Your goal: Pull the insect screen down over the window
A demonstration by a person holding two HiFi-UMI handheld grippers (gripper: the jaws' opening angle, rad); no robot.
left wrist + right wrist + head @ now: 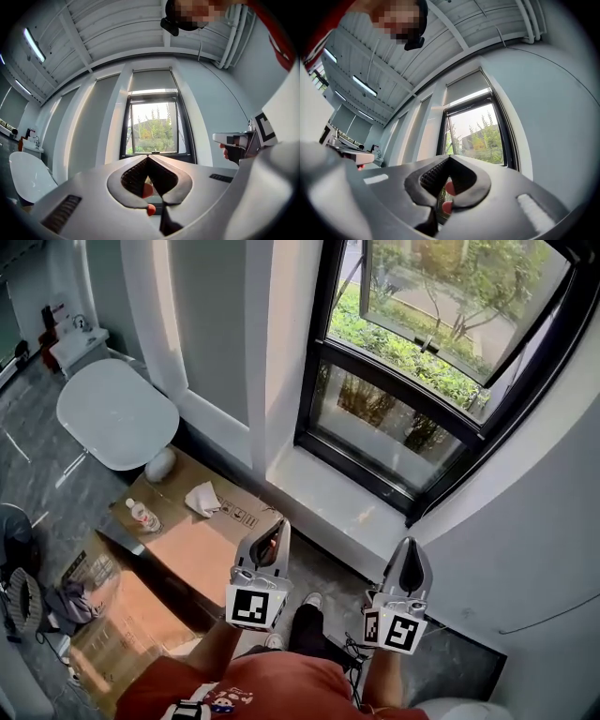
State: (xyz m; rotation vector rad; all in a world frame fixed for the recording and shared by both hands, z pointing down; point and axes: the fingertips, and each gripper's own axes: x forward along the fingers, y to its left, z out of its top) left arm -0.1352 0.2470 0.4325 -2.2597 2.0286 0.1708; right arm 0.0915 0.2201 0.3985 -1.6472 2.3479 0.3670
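A black-framed window is set in a white wall, its upper pane tilted open onto greenery. It also shows straight ahead as the window in the left gripper view and the window in the right gripper view. A grey rolled screen or blind sits raised above the frame, seen too as the blind. My left gripper and right gripper are both shut and empty, held side by side short of the sill, pointing at the window.
A white round table stands at the left. Cardboard sheets lie on the floor with a plastic bottle and a crumpled tissue. The person's shoes are below the grippers.
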